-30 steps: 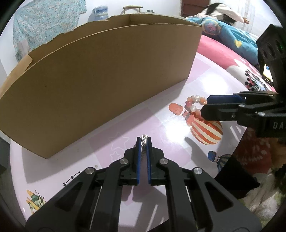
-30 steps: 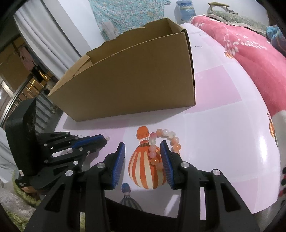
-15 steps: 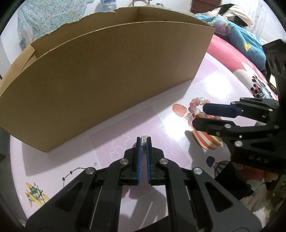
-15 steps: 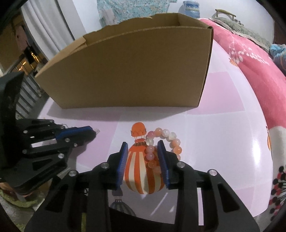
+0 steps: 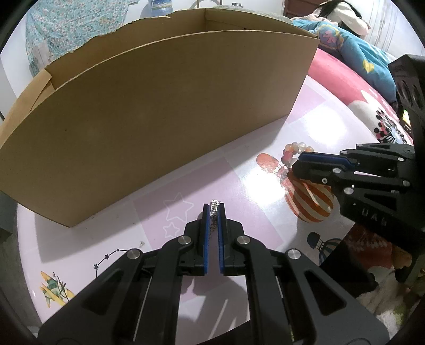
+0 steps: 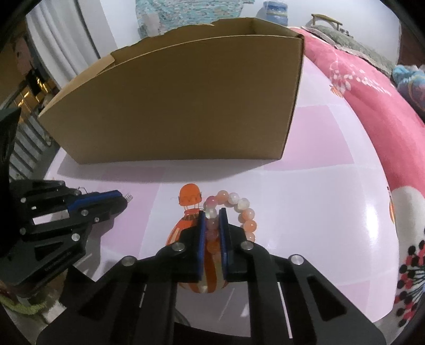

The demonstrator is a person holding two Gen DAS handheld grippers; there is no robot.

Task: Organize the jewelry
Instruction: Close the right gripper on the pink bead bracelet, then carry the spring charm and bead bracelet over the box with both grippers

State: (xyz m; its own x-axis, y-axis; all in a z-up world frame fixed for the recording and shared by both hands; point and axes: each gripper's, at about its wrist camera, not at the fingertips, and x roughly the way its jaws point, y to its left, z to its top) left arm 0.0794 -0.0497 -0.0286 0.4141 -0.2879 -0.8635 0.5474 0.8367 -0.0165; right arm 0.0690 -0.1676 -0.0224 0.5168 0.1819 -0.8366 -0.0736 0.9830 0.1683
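A bracelet of pink and orange beads (image 6: 245,212) lies on the pink printed tabletop (image 6: 305,191), over a hot-air balloon print. My right gripper (image 6: 212,215) is closing its jaws, and the blue pads press on the bracelet's left side. The bracelet (image 5: 293,147) also shows in the left wrist view, half hidden behind the right gripper (image 5: 298,162). My left gripper (image 5: 213,215) is shut on a small silver chain piece (image 5: 214,205) whose end sticks out past the tips. That left gripper (image 6: 122,198) sits low at the left in the right wrist view.
A large open cardboard box (image 5: 159,106) stands on the table just behind both grippers. Pink bedding (image 6: 372,93) lies to the right, with a person lying on it (image 5: 342,16). The table's edge (image 5: 32,265) runs close at the front left.
The right gripper's jaws have come together from wide apart onto the bead bracelet. The left gripper has kept its hold on the silver piece and barely moved.
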